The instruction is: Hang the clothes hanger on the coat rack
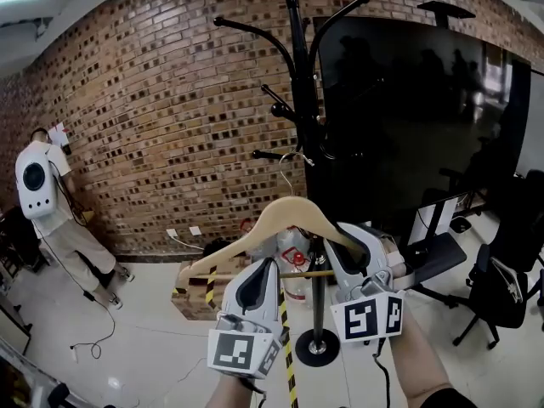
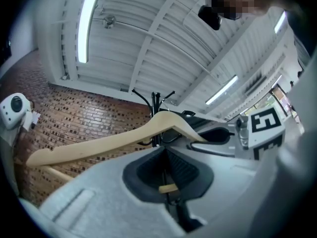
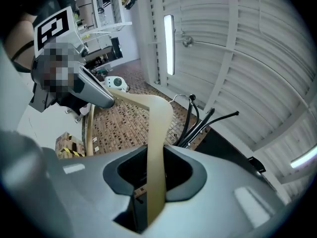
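Note:
A pale wooden clothes hanger [image 1: 285, 215] with a thin metal hook [image 1: 287, 170] is held up in front of a black coat rack [image 1: 299, 83], whose round base [image 1: 317, 348] stands on the floor. The hook hangs just below the rack's lower pegs, on none of them. My left gripper [image 1: 270, 269] is shut on the hanger's lower bar, which shows end-on between the pads [image 2: 168, 187] in the left gripper view, with the hanger's left arm [image 2: 99, 144] above. My right gripper [image 1: 347, 257] is shut on the hanger's right arm [image 3: 156, 172].
A large dark screen [image 1: 408, 117] stands right behind the rack, against a brick wall [image 1: 153, 117]. A cardboard box with hazard tape [image 1: 197, 294] lies on the floor to the left of the base. A person in white [image 1: 51, 202] stands far left. An office chair [image 1: 503, 274] is at the right.

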Action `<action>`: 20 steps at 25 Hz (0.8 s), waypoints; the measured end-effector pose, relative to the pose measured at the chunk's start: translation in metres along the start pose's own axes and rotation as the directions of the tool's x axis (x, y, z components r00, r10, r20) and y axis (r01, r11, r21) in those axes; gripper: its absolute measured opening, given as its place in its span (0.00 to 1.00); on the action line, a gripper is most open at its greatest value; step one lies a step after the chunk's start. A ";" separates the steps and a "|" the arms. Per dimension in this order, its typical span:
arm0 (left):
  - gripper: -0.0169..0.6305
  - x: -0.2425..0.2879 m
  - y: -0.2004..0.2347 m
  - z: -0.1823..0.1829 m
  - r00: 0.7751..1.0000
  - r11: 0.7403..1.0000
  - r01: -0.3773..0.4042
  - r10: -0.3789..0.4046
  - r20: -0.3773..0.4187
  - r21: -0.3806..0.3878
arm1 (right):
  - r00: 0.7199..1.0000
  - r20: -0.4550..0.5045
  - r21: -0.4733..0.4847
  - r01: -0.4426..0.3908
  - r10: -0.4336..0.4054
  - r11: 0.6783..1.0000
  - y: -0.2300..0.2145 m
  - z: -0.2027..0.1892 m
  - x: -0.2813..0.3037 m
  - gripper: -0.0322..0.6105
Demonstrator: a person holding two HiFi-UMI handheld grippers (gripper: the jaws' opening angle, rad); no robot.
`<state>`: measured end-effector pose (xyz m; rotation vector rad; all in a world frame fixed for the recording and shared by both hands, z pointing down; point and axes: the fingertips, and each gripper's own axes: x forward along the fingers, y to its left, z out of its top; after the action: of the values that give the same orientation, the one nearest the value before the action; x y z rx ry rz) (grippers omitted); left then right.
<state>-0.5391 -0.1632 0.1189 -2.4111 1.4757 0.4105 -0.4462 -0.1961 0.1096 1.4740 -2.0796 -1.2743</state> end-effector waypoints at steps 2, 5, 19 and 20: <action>0.03 0.005 0.005 0.005 1.000 1.000 -0.008 0.008 0.002 0.003 | 1.000 0.017 -0.012 -0.003 0.003 1.000 -0.004 0.007 0.007 0.20; 0.03 0.011 0.011 0.011 1.000 1.000 -0.021 0.021 0.010 0.013 | 0.999 0.044 -0.023 0.004 -0.003 1.000 -0.013 0.017 0.017 0.20; 0.03 0.050 0.028 0.044 0.998 0.995 -0.050 0.045 0.053 0.091 | 0.995 0.095 -0.015 0.020 -0.018 1.000 -0.053 0.045 0.063 0.20; 0.03 0.052 0.028 0.045 0.998 0.995 -0.050 0.046 0.054 0.092 | 0.996 0.089 -0.002 0.017 -0.016 1.000 -0.055 0.043 0.065 0.20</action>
<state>-0.5462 -0.2004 0.0551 -2.2801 1.4990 0.4026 -0.4690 -0.2362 0.0261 1.4616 -2.1238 -1.3719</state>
